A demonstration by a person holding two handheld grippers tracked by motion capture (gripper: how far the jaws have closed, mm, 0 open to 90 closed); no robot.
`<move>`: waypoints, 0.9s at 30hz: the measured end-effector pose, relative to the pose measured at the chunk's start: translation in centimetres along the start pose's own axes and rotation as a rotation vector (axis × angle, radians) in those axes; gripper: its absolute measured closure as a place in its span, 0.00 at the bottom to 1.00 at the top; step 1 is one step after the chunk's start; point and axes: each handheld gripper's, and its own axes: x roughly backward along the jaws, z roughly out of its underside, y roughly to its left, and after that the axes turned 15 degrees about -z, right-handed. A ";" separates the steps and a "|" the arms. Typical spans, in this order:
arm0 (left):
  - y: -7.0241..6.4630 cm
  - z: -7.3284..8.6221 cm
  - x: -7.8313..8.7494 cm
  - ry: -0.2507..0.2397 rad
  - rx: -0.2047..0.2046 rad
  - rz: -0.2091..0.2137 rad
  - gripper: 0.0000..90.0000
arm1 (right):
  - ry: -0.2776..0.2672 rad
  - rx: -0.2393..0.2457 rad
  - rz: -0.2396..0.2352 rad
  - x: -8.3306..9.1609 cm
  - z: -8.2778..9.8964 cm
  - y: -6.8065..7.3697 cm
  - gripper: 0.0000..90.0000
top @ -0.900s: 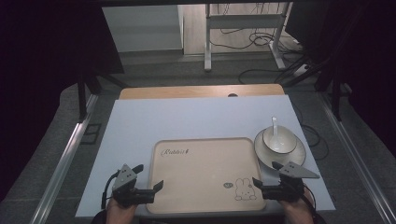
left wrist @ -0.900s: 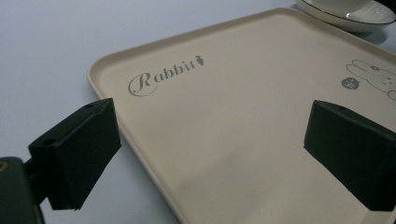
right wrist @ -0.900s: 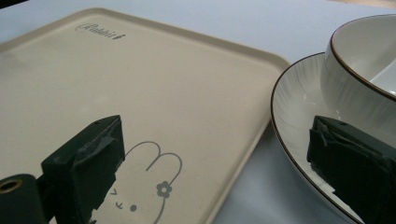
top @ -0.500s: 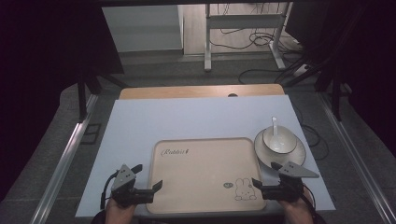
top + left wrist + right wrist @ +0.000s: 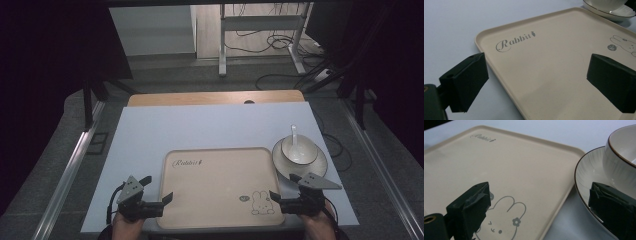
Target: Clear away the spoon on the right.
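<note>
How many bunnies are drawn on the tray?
1. The one drawn rabbit sits in the near right corner of the beige rectangular plastic tray, close to the right claw and next to a small round mark.

Each hand carries a black gripper: the left gripper (image 5: 159, 200) and the right gripper (image 5: 280, 199) both wear a grey three-cornered plate on top. Blocky matte-black jaw pads (the right pair look scuffed). A thin black cable loops at lower left.
</note>
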 end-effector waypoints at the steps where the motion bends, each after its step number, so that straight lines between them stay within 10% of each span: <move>1: 0.0 0.0 0.0 0.000 0.000 0.000 0.04 | -0.005 -0.003 0.000 0.1 0.0 0.0 0.05; 27: -0.1 0.0 0.0 -0.002 -0.001 0.005 0.04 | 0.023 0.000 0.015 0.2 -1.4 -0.5 0.02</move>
